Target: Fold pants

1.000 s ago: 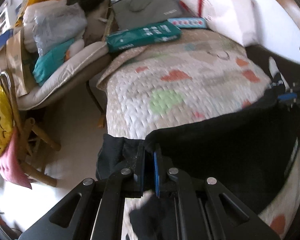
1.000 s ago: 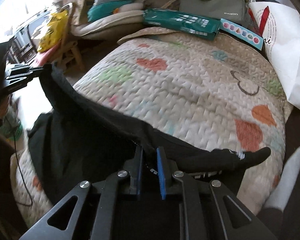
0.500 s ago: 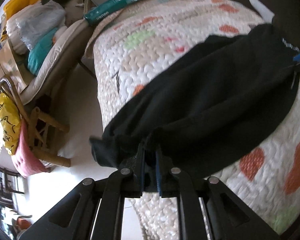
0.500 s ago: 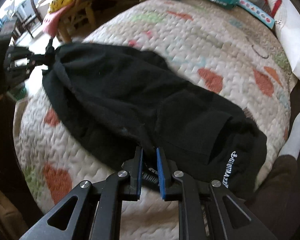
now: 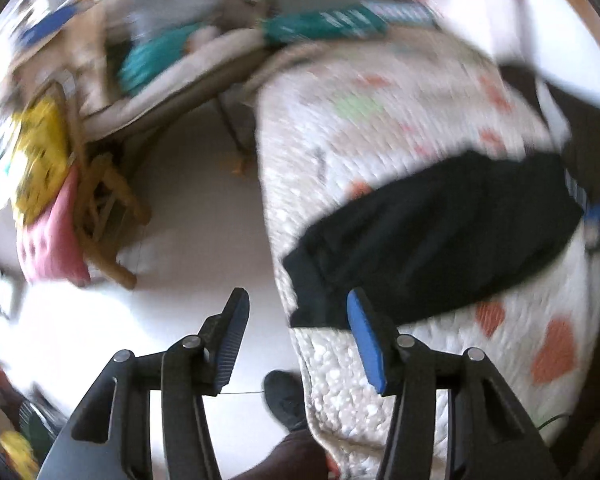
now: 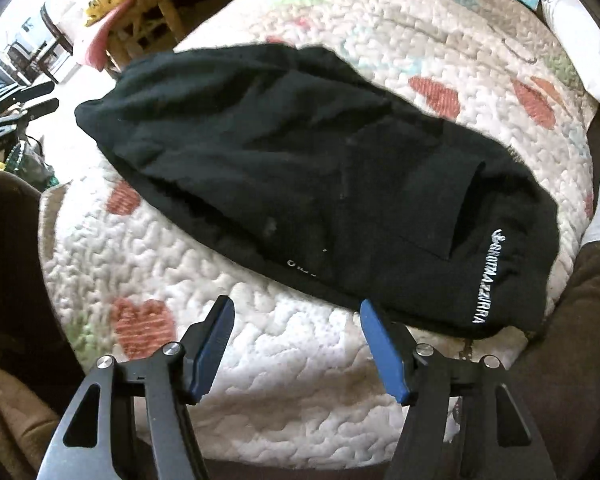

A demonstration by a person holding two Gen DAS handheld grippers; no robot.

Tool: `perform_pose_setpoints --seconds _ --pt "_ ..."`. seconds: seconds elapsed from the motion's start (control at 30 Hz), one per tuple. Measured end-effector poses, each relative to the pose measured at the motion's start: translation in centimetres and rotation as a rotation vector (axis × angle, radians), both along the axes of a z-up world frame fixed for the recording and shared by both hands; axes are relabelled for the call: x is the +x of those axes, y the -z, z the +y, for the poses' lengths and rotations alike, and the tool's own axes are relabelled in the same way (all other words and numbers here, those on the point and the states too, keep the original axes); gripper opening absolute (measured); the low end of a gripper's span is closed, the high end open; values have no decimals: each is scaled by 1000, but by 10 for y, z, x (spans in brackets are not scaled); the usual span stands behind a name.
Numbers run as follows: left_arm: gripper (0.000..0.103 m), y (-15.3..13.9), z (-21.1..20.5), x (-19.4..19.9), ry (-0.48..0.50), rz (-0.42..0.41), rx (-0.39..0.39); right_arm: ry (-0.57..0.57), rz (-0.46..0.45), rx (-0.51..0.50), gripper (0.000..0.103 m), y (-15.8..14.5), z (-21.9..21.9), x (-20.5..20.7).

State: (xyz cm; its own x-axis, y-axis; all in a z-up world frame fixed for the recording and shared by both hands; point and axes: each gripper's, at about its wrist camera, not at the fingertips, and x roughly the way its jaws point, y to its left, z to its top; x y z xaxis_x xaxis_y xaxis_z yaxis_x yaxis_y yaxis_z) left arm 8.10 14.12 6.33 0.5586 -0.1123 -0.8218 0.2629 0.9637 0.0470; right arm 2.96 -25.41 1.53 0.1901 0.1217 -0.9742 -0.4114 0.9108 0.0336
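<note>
Quilted bed [image 6: 300, 360] bears black pants [image 6: 300, 168] — left view blurred — both grippers [image 6: 296, 344] just opened, empty.

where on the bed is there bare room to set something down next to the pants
Bare quilt lies between the right gripper and the near edge of the black pants. Another wide free patch runs beyond the pants, up to the green box at the far end. That far end is crowded with the box and a white pillow.
</note>
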Motion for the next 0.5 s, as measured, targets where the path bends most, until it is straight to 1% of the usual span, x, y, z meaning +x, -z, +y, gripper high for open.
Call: perform_pose_setpoints --seconds 0.03,0.1,0.13,0.23,0.3,0.33,0.37,0.4,0.43,0.5 --pt "51 -6 9 6 -57 -4 -46 1 -15 9 70 -6 0 0" --pt "51 -10 12 18 -130 -6 -90 12 -64 31 70 -20 -2 2" --pt "51 -9 8 26 -170 -5 -99 24 -96 44 70 -28 -2 6" --pt "51 5 -15 46 -222 25 -97 58 -166 74 70 -42 10 23" --pt "51 26 -35 56 -240 82 -121 70 -200 88 70 -43 23 38" --pt "51 40 -45 59 -242 117 -144 72 -214 87 70 -40 28 43" --pt "51 50 -51 58 -247 140 -153 75 -223 80 70 -36 33 48" --pt "51 67 -60 59 -253 182 -151 82 -226 70 70 -29 37 54" --pt "51 80 -65 58 -248 207 -132 88 -221 60 70 -22 41 58" --pt "52 102 -73 51 -231 253 -68 96 -202 31 70 -6 45 63"
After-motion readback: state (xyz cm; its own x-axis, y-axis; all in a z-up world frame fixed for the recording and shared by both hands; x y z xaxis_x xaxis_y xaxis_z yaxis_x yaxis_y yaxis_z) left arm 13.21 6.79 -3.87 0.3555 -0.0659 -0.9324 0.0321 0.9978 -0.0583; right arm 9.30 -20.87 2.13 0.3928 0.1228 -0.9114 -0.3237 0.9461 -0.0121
